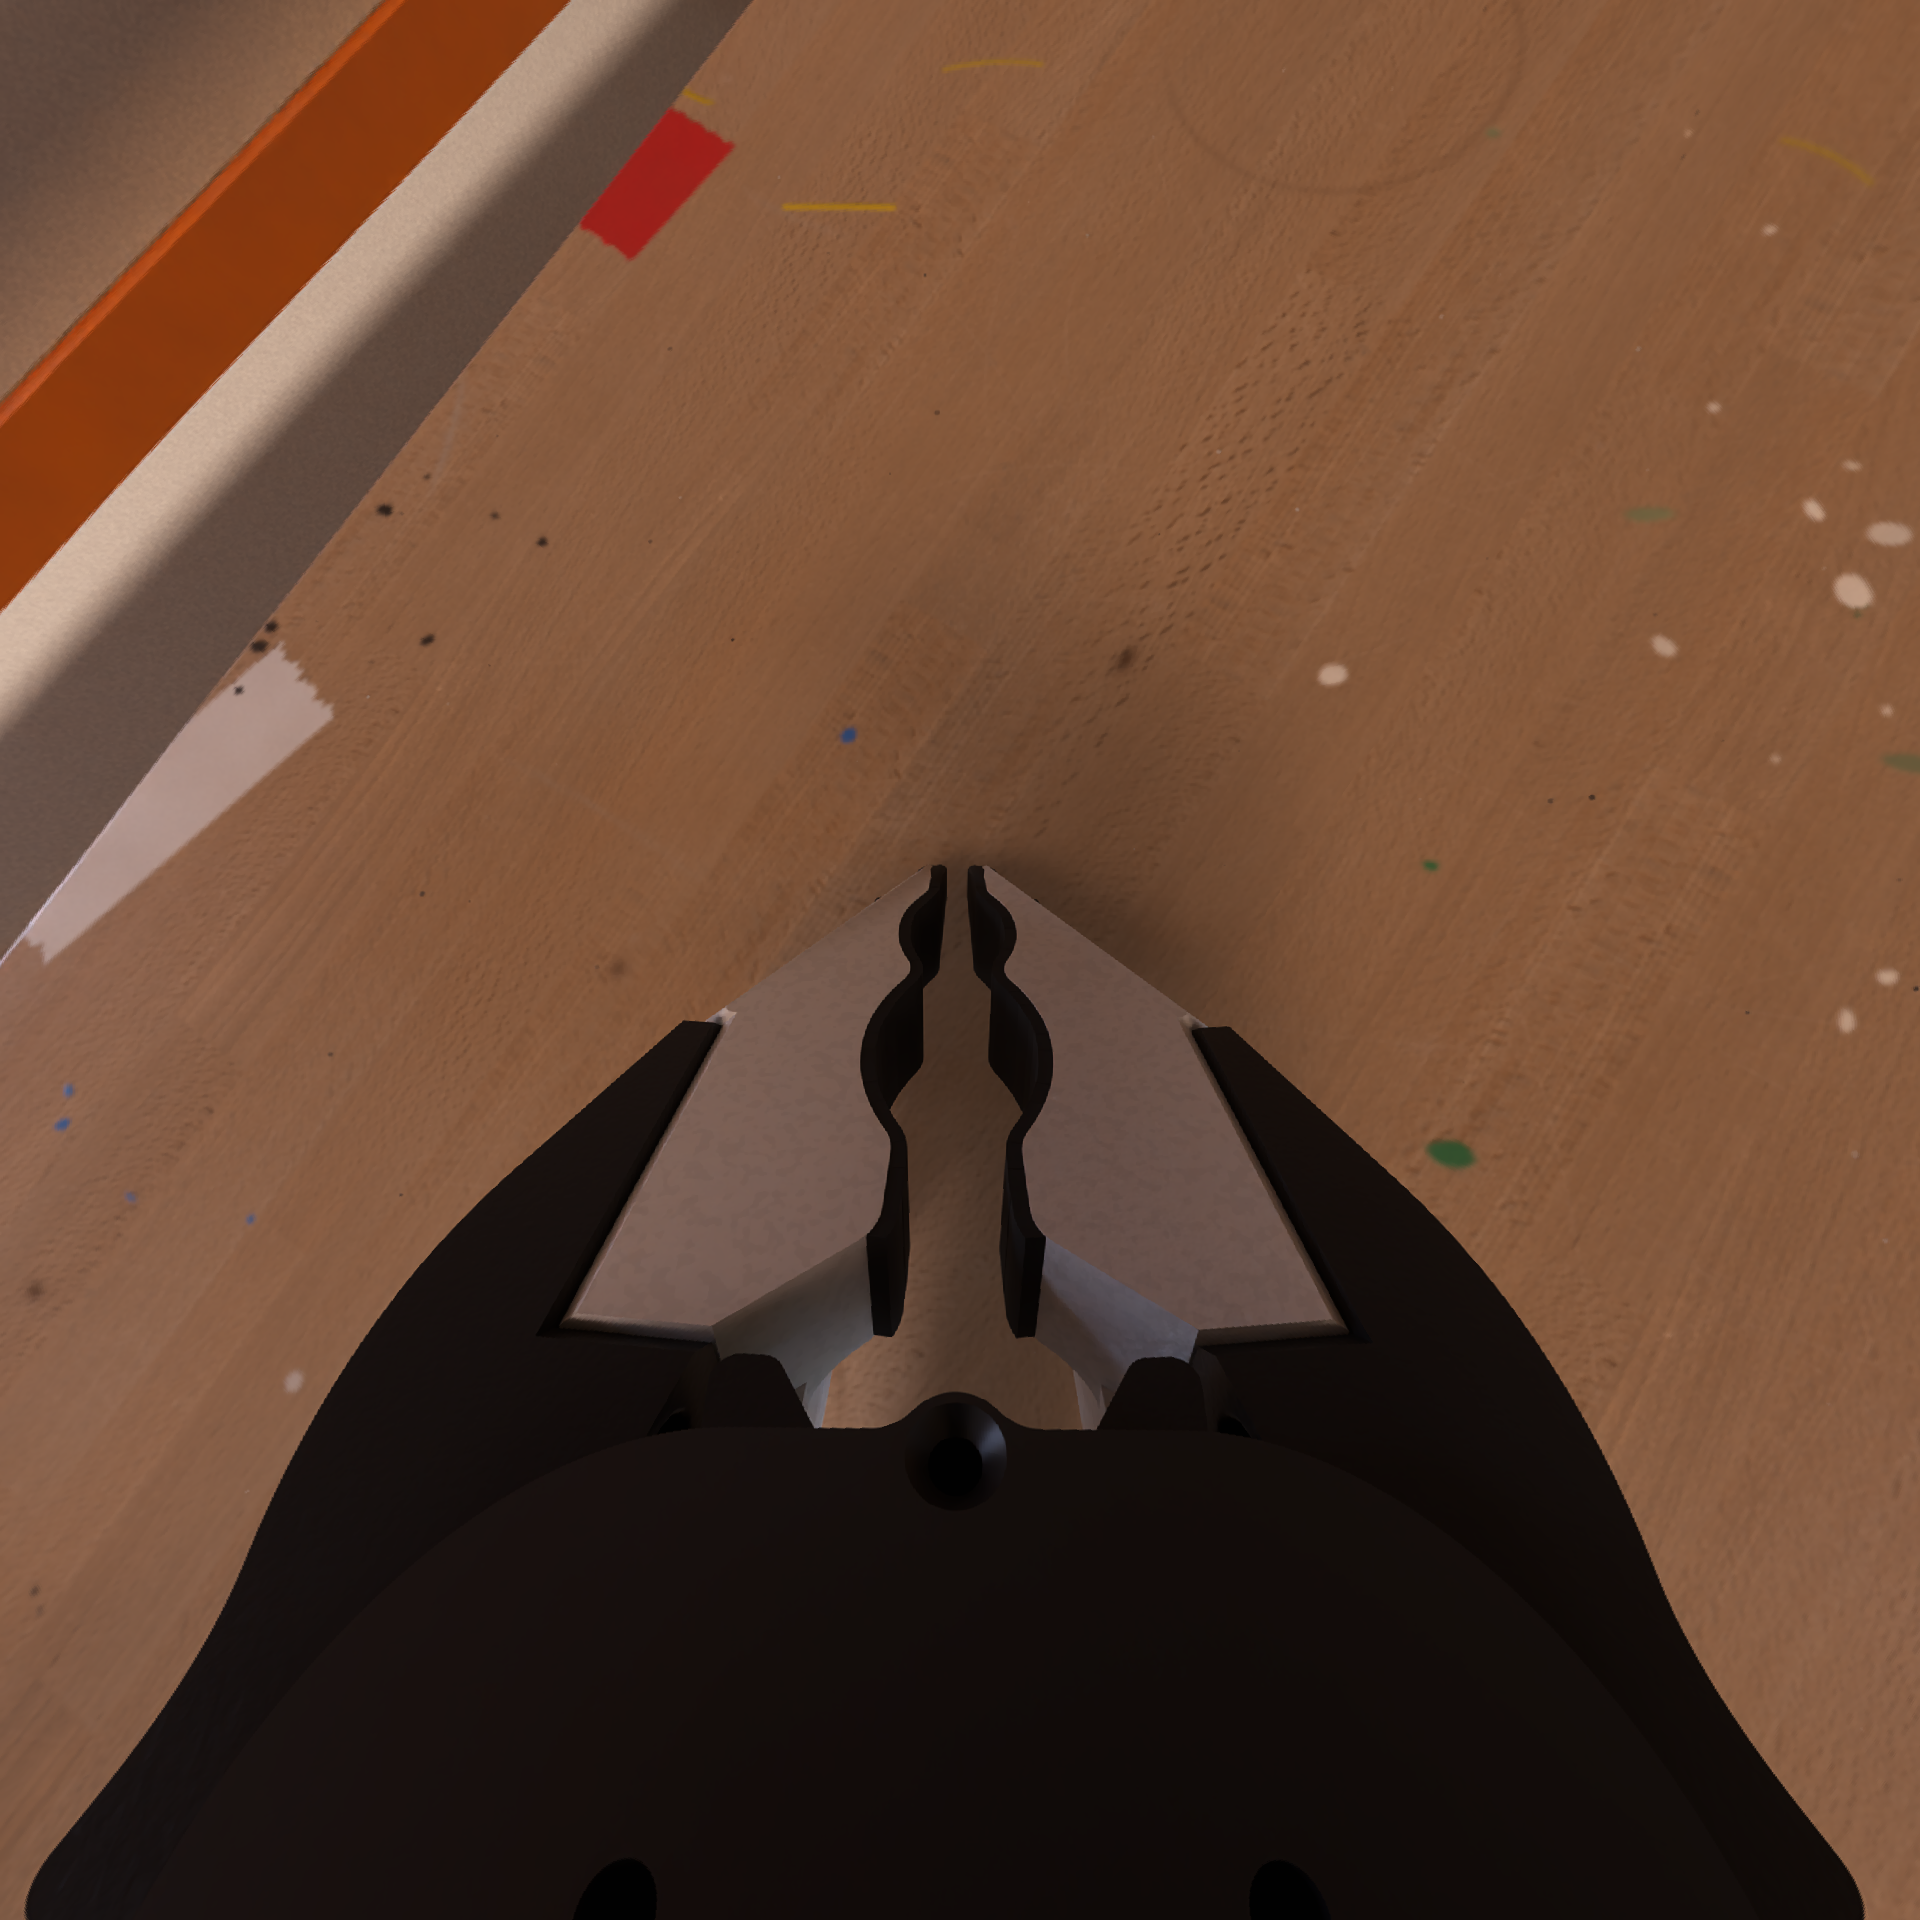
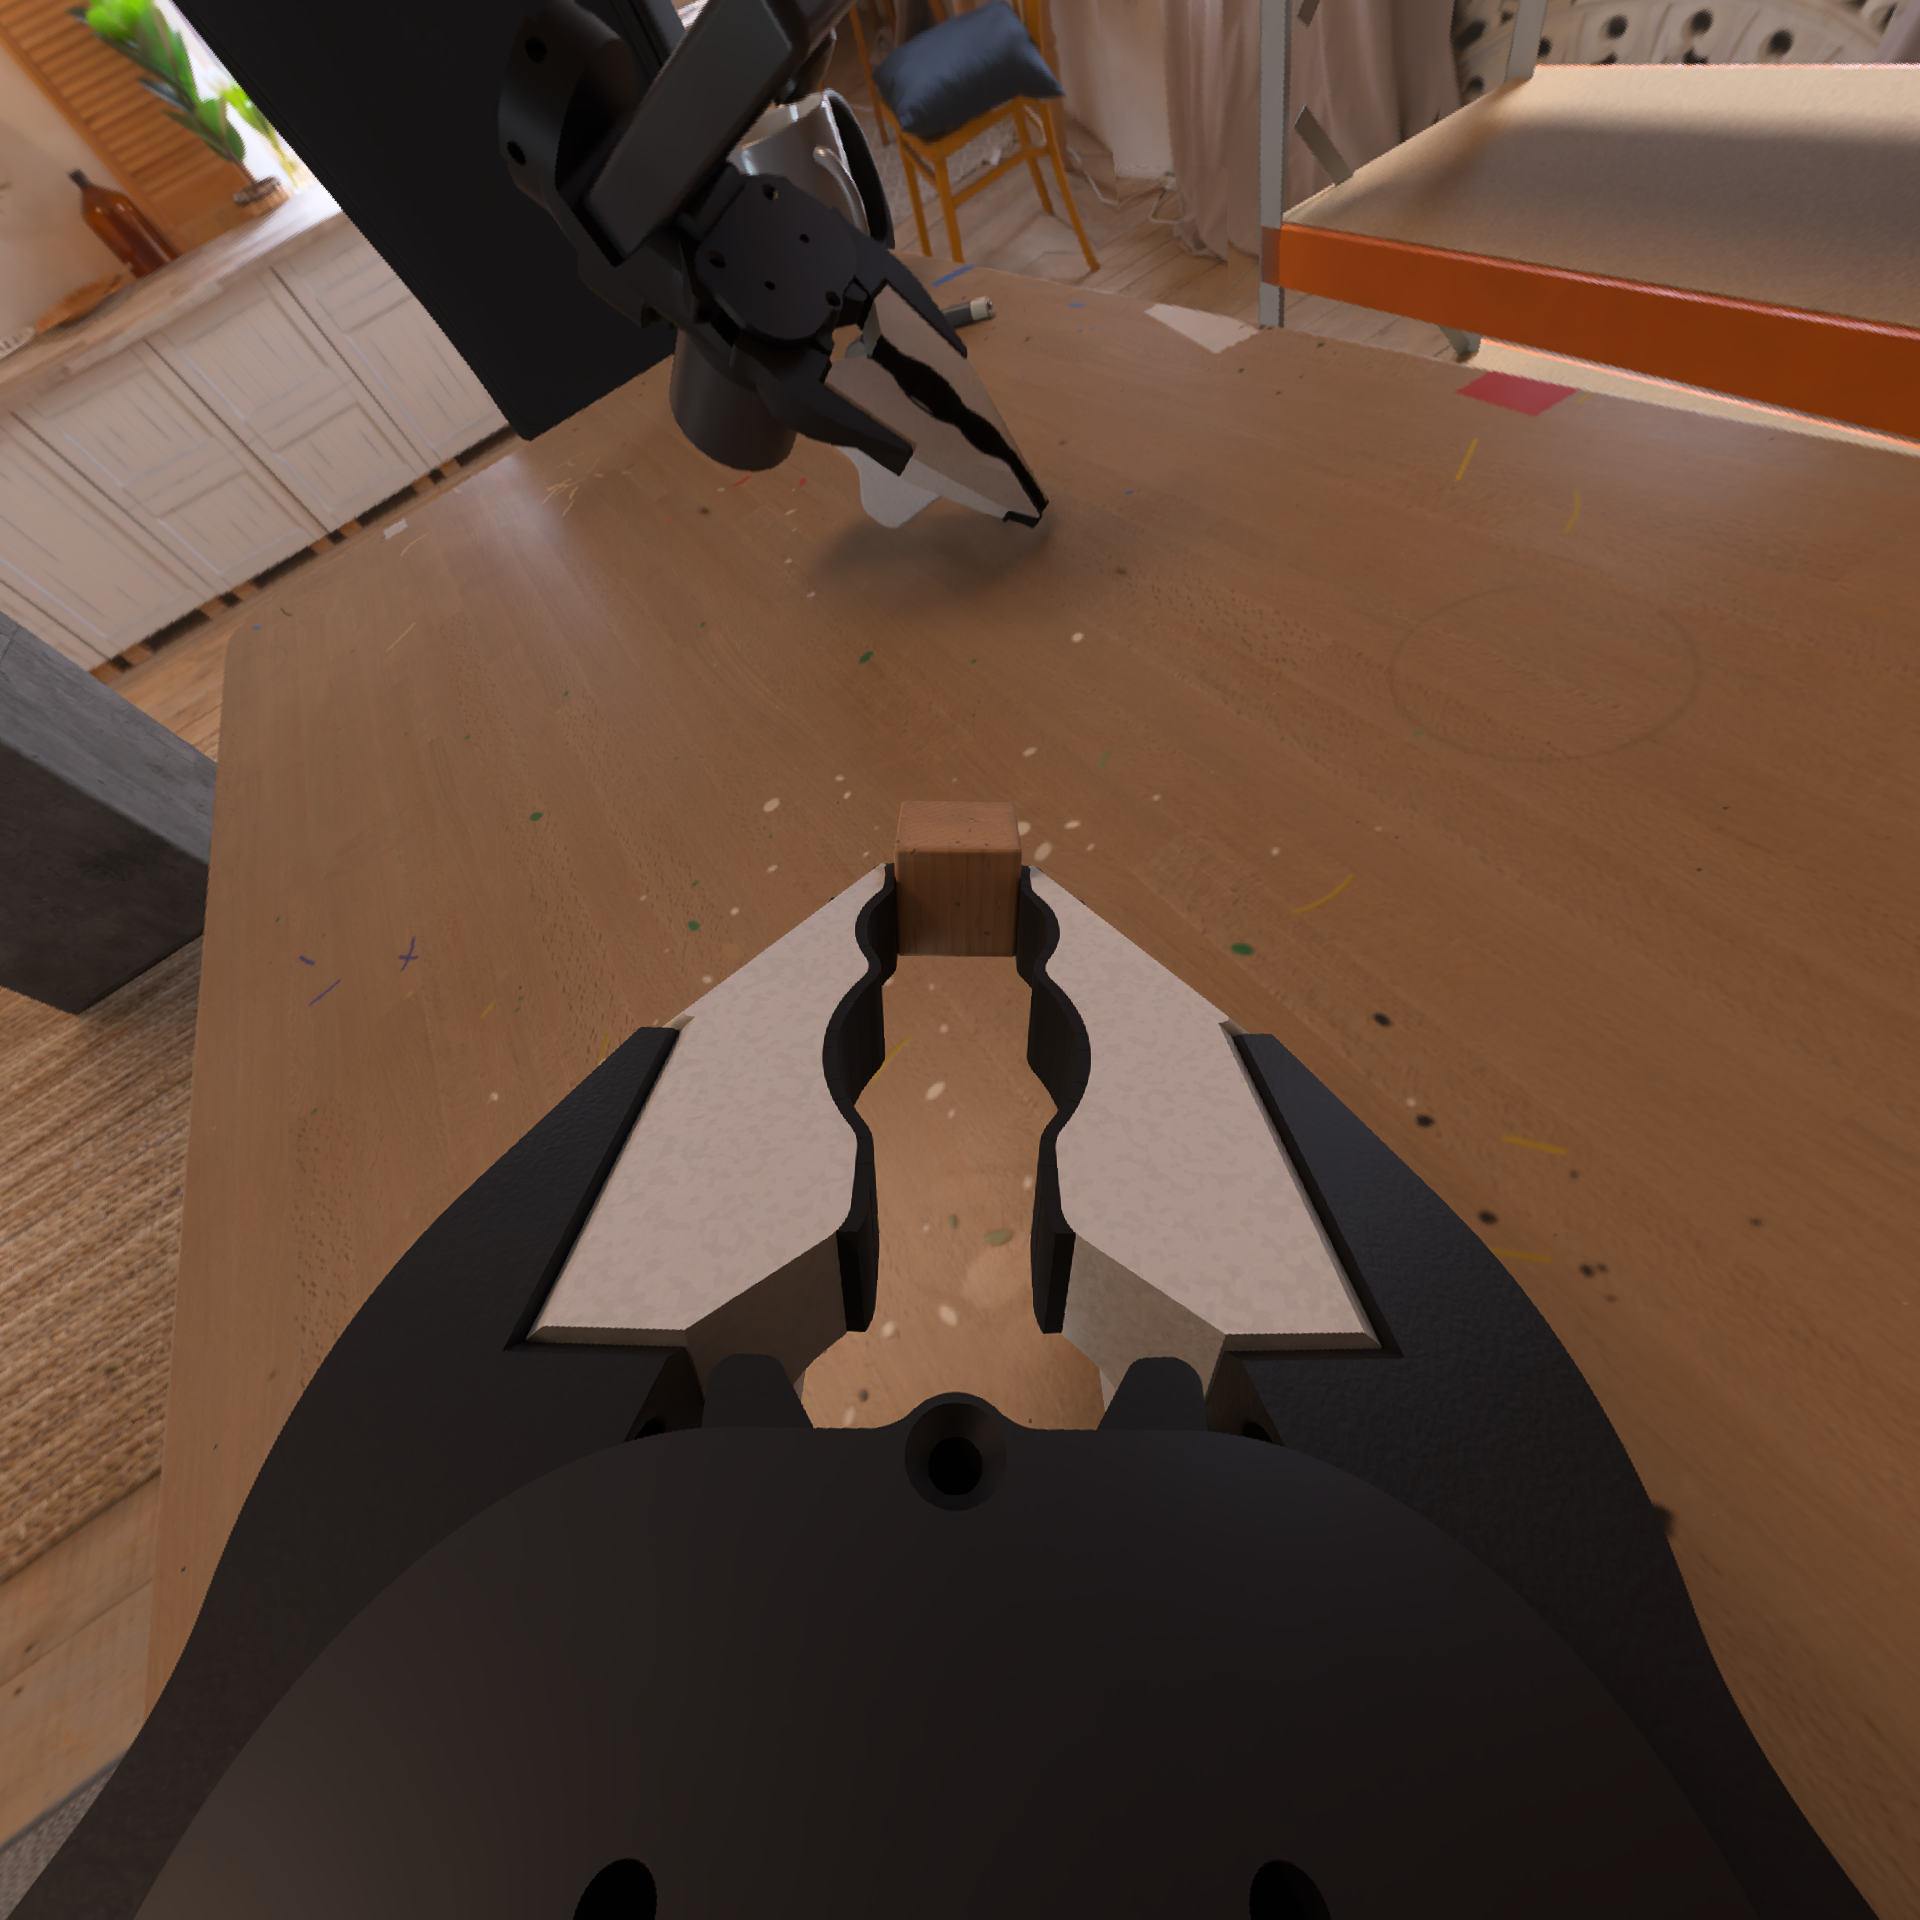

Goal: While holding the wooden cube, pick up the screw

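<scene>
Left view close, downward; both share table [image 1: 1351, 468].

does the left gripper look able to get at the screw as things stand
Probably not yet: the left gripper has its jaws nearly shut, tips low over bare table, while the screw lies behind it near the far edge. Nothing blocks the way.

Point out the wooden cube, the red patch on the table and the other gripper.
wooden cube [image 2: 956, 896]: right wrist view, its near face between the fingertips.
red patch [image 2: 1501, 394]: right wrist view, its middle.
left gripper [image 2: 1023, 516]: right wrist view, at its fingertips near the table.
</scene>
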Controlling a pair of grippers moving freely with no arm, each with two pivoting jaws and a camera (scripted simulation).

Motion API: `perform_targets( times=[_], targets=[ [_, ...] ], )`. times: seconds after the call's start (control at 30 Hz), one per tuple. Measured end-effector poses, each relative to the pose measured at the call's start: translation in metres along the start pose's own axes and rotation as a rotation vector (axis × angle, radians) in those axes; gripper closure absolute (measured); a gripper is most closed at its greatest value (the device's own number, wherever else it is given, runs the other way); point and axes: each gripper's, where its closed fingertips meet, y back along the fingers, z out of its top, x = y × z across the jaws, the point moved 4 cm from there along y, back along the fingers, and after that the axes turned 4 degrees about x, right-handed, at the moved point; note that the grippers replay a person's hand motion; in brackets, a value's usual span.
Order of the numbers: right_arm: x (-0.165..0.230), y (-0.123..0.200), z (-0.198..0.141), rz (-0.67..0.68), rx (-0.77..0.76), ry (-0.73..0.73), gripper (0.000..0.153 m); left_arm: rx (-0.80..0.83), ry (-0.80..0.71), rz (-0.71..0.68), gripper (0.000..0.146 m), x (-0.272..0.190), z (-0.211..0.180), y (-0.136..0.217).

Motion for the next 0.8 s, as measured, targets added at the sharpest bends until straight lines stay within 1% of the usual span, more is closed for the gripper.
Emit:
perform_targets(
  times=[0.1, 0.13, 0.17, 0.23, 0.27, 0.3, 0.33, 0.43, 0.5, 0.57, 0.63, 0.67, 0.7, 0.73, 0.8],
  targets=[
    [0.001, -0.002, -0.005, 0.014, 0.016, -0.005, 0.131, 0.020, -0.042, 0.008, 0.142, -0.002, -0.001, 0.003],
    [0.002, -0.002, -0.006, 0.019, 0.022, -0.007, 0.131, 0.022, -0.064, -0.021, 0.142, -0.007, -0.002, 0.007],
    [0.003, -0.002, -0.007, 0.023, 0.025, -0.006, 0.131, -0.004, -0.084, -0.093, 0.142, -0.017, -0.001, 0.016],
    [0.004, 0.001, -0.008, 0.014, 0.026, 0.010, 0.131, -0.082, -0.117, -0.283, 0.142, -0.045, -0.003, 0.041],
    [0.005, 0.003, -0.009, 0.008, 0.025, 0.018, 0.131, -0.085, -0.137, -0.358, 0.142, -0.062, -0.007, 0.051],
    [0.006, 0.005, -0.010, 0.003, 0.023, 0.024, 0.131, -0.076, -0.166, -0.409, 0.142, -0.078, -0.014, 0.057],
    [0.005, 0.006, -0.011, -0.003, 0.023, 0.024, 0.131, -0.055, -0.194, -0.428, 0.142, -0.093, -0.022, 0.058],
    [0.002, 0.006, -0.011, -0.014, 0.017, 0.011, 0.131, -0.003, -0.244, -0.405, 0.142, -0.117, -0.040, 0.052],
    [0.002, 0.003, -0.008, -0.016, 0.005, 0.015, 0.131, 0.002, -0.253, -0.386, 0.141, -0.121, -0.045, 0.050],
    [0.002, 0.002, -0.003, -0.032, 0.006, 0.044, 0.131, -0.001, -0.252, -0.380, 0.138, -0.116, -0.044, 0.054],
    [0.001, 0.004, 0.002, -0.056, 0.013, 0.082, 0.131, -0.055, -0.213, -0.346, 0.134, -0.097, -0.034, 0.066],
    [0.001, 0.005, 0.005, -0.065, 0.013, 0.095, 0.131, -0.089, -0.181, -0.310, 0.132, -0.081, -0.027, 0.073],
    [0.001, 0.007, 0.007, -0.069, 0.006, 0.102, 0.131, -0.105, -0.162, -0.245, 0.131, -0.062, -0.022, 0.079],
    [0.001, 0.008, 0.010, -0.069, -0.006, 0.104, 0.131, -0.085, -0.166, -0.162, 0.130, -0.040, -0.018, 0.082],
    [0.000, 0.007, 0.013, -0.060, -0.033, 0.094, 0.131, 0.052, -0.182, -0.045, 0.128, -0.005, -0.018, 0.075]
  ],
)
